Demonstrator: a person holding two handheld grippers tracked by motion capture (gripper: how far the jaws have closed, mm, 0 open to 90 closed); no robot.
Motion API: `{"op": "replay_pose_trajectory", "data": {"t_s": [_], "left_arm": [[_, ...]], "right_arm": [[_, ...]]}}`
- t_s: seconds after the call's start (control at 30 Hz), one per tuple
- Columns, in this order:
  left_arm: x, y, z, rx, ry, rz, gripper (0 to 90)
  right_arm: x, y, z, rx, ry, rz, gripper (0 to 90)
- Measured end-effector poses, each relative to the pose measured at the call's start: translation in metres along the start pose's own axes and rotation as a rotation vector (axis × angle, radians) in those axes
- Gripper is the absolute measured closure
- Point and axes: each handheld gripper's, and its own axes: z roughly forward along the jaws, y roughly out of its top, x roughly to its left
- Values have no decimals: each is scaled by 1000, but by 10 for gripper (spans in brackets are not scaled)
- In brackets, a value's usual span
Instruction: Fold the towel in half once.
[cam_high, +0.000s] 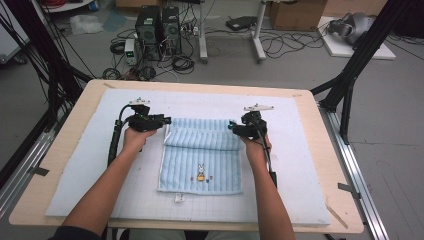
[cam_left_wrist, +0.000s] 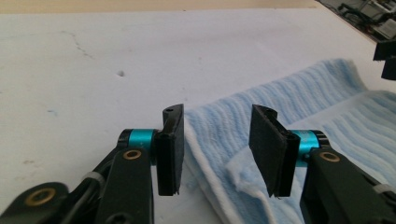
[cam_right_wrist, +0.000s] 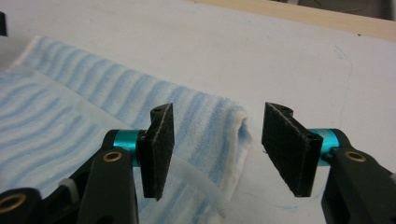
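A light blue striped towel (cam_high: 200, 160) with a small rabbit picture lies on the white mat (cam_high: 300, 165). Its far part is folded back over itself into a doubled band (cam_high: 202, 137). My left gripper (cam_high: 167, 121) is at the left end of that band, and in the left gripper view it (cam_left_wrist: 217, 149) stands open, with the towel's corner (cam_left_wrist: 243, 175) lying loose between the pads. My right gripper (cam_high: 231, 126) is at the right end. In the right gripper view it (cam_right_wrist: 217, 149) is open too, the folded towel edge (cam_right_wrist: 238, 140) lying free between its pads.
The mat covers most of a wooden table (cam_high: 345, 180). A small white tag (cam_high: 178, 198) sticks out at the towel's near edge. Beyond the table, computer towers (cam_high: 157, 30) and cables sit on the floor. Black frame posts (cam_high: 350, 80) stand at both sides.
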Motion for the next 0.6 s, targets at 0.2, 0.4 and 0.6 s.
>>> {"op": "replay_pose_trajectory", "data": {"t_s": [0.2, 0.4, 0.6], "left_arm": [[-12, -3, 13, 49, 10, 64, 556], [-18, -13, 30, 138, 18, 122, 579], [-25, -11, 25, 147, 24, 176, 841]], "right_arm": [[-6, -8, -8, 27, 53, 15, 466], [-13, -22, -10, 84, 110, 41, 510], [-12, -30, -5, 154, 132, -28, 789]]}}
